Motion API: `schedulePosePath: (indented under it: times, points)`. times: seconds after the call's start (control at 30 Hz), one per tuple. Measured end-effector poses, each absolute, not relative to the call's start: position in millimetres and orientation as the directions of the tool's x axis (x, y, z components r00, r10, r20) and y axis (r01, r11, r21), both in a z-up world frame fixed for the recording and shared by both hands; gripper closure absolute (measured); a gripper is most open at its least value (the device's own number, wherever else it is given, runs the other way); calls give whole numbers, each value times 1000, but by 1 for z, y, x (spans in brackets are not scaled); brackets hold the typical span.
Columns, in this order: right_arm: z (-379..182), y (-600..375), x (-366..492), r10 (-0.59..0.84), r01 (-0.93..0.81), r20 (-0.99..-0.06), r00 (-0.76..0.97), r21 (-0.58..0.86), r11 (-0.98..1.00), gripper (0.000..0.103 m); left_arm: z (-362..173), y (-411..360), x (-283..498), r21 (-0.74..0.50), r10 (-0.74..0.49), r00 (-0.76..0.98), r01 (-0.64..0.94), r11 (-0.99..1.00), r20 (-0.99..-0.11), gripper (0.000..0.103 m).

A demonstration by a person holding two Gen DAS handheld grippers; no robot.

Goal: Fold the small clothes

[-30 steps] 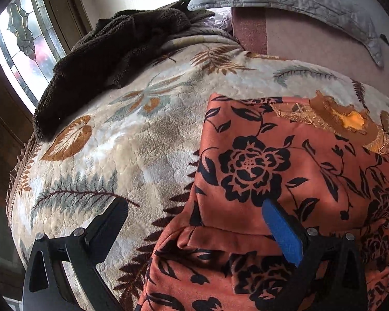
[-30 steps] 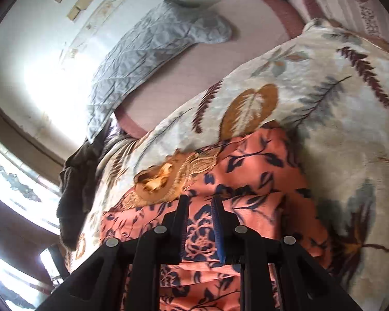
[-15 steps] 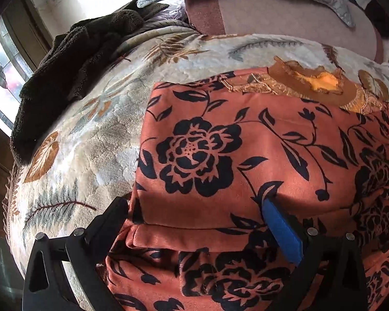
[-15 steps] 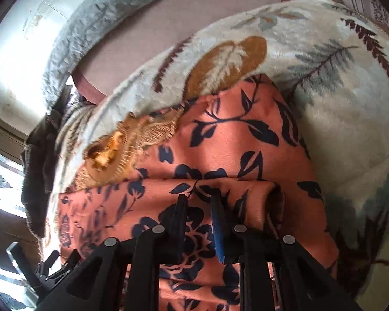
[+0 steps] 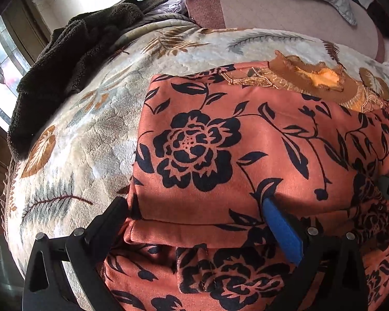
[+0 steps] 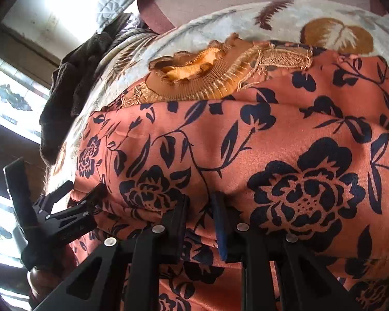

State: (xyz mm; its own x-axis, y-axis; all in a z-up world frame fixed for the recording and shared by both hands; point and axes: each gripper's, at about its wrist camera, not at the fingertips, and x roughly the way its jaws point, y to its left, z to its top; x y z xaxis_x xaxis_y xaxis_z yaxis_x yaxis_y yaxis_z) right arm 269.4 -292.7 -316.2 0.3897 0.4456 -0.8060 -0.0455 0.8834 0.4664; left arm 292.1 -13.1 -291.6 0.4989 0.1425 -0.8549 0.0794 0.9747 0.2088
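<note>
Leaf-print bedspread (image 5: 72, 140) — my left gripper (image 5: 194, 207) gapes over the floral garment (image 5: 220, 155); my right gripper (image 6: 198, 202) pinches its fold, steadying the crease.

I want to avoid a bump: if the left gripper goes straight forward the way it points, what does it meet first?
Probably the orange floral garment: the open left gripper already straddles its folded edge.

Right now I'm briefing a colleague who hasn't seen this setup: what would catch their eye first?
The orange garment printed with black flowers fills both views, lying folded on a cream plush blanket with leaf patterns. Its tan ribbed collar sits at the far edge. The right gripper pinches the fabric; the left gripper spreads its jaws wide over a fold.
</note>
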Motion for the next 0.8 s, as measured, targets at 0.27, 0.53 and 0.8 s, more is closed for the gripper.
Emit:
schedulePosePath:
  times: [0.27, 0.53, 0.8]
  points:
    - [-298, -343, 260, 498, 23, -747, 440, 564, 825, 81, -279, -4, 287, 153, 82, 515, 96, 984, -853, 0]
    - [-321, -404, 273, 303, 284, -754, 583, 539, 793, 83, -292, -3, 297, 166, 111, 481, 73, 983, -869, 0]
    - [-298, -364, 255, 428, 129, -702, 569, 590, 797, 80, -278, -12, 283, 193, 108, 546, 101, 976, -831, 0]
